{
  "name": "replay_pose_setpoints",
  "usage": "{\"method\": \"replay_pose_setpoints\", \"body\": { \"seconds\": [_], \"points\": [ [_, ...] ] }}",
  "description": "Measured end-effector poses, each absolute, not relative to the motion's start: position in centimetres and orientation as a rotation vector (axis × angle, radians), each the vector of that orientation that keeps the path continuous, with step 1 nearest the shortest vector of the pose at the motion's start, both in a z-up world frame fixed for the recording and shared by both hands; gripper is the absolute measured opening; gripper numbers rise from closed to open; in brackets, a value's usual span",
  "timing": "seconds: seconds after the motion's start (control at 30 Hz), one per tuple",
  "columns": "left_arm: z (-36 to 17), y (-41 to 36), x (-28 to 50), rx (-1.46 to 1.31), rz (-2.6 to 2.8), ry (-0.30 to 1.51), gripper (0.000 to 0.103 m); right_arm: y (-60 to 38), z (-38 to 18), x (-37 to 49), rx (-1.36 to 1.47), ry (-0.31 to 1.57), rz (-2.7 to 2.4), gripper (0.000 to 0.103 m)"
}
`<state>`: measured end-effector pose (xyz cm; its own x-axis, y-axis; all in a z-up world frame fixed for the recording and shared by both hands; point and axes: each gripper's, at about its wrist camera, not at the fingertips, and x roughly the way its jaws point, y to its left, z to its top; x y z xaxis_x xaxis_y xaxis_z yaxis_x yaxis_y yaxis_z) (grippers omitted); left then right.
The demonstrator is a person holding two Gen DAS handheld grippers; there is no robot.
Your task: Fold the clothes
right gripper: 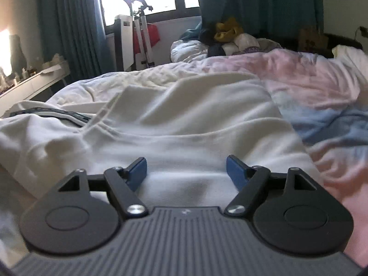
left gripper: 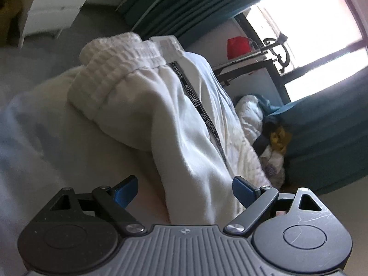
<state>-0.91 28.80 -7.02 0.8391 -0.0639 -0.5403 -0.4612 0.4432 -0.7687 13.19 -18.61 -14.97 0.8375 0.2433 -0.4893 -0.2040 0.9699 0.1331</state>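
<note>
White sweatpants (left gripper: 174,115) lie on the bed, with a ribbed elastic waistband (left gripper: 115,69) bunched at the far end and a black lettered side stripe (left gripper: 200,112). My left gripper (left gripper: 185,191) is open; one trouser leg runs between its blue pads (left gripper: 126,191), which do not press on it. In the right wrist view the same pants (right gripper: 184,119) spread out flat, the stripe (right gripper: 46,112) at the left. My right gripper (right gripper: 186,172) is open just above the white cloth, with nothing pinched.
A pastel pink and blue duvet (right gripper: 322,87) covers the bed to the right. A heap of clothes (right gripper: 227,36) sits at the far end under teal curtains (right gripper: 69,23). A cluttered desk (right gripper: 34,80) stands at the left, a white cabinet (left gripper: 53,7) beyond.
</note>
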Motion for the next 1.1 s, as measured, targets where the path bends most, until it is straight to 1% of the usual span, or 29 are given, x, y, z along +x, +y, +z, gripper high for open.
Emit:
{"method": "replay_pose_setpoints", "body": {
  "seconds": [0.07,0.3,0.53,0.8,0.87,0.9,0.97,1.03,1.1],
  "points": [
    [-7.4,29.2,-1.2,-1.139,0.254,0.531,0.091,-18.2,-15.2,13.2,0.069,0.528,0.230,0.080],
    [-9.4,30.8,-0.6,-1.254,0.272,0.484,0.090,-18.1,-15.2,13.2,0.075,0.524,0.221,0.080],
    [-10.9,32.9,2.0,-1.198,0.335,0.474,0.087,-18.1,-15.1,13.1,0.078,0.523,0.220,0.080],
    [-10.0,32.8,4.6,-1.156,0.342,0.430,0.085,-18.4,-15.0,12.9,0.107,0.527,0.236,0.080],
    [-10.7,33.4,4.9,-1.177,0.373,0.434,0.078,-18.1,-15.1,12.9,0.088,0.529,0.237,0.080],
    [-11.0,33.7,5.0,-1.181,0.387,0.438,0.076,-18.0,-15.1,12.9,0.075,0.527,0.236,0.080],
    [-11.2,34.0,5.4,-1.143,0.404,0.454,0.067,-17.8,-15.2,12.8,0.063,0.524,0.235,0.080],
    [-11.2,33.8,5.7,-1.103,0.420,0.462,0.064,-17.8,-15.2,12.9,0.060,0.523,0.234,0.080],
    [-10.6,33.3,6.3,-1.038,0.440,0.463,0.056,-17.7,-15.3,12.9,0.054,0.520,0.232,0.080]
  ]
}}
